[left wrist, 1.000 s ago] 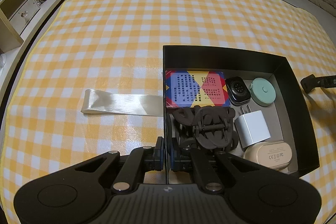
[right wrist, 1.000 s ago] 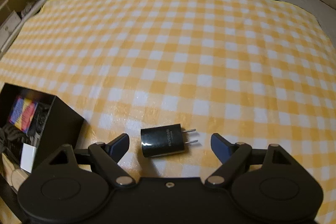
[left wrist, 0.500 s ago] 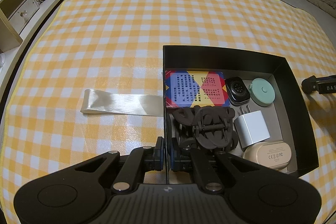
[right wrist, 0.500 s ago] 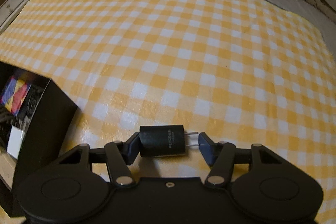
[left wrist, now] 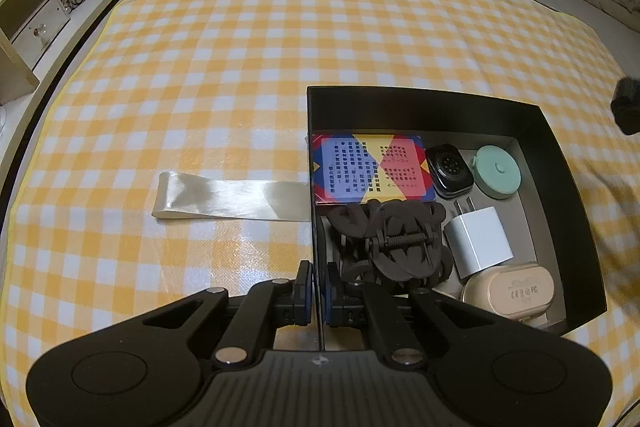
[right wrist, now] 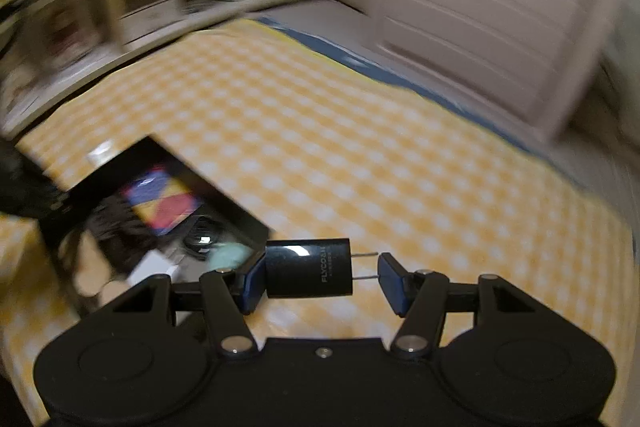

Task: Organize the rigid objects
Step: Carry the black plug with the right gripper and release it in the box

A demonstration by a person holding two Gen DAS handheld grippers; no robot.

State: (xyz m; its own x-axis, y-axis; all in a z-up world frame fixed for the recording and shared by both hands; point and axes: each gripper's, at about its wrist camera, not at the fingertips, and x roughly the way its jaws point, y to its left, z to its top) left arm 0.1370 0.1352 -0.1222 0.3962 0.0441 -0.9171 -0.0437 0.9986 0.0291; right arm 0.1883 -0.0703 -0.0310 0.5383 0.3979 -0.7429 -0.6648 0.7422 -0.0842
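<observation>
Up beside the open black cardboard box [right wrist: 224, 203], the right gripper [right wrist: 322, 277] squeezes a small black plug charger [right wrist: 308, 267] end to end, while the left gripper [left wrist: 318, 287] pinches the box's near wall.

- Your left gripper [left wrist: 317, 293] sits at 6 o'clock, jaws pinched on the box wall [left wrist: 316, 187].
- Your right gripper [right wrist: 322, 277] clamps the charger [right wrist: 308, 267] endwise, raised, tilted toward 10 o'clock.

Black box [left wrist: 420, 103] on checkered cloth [left wrist: 240, 67]
</observation>
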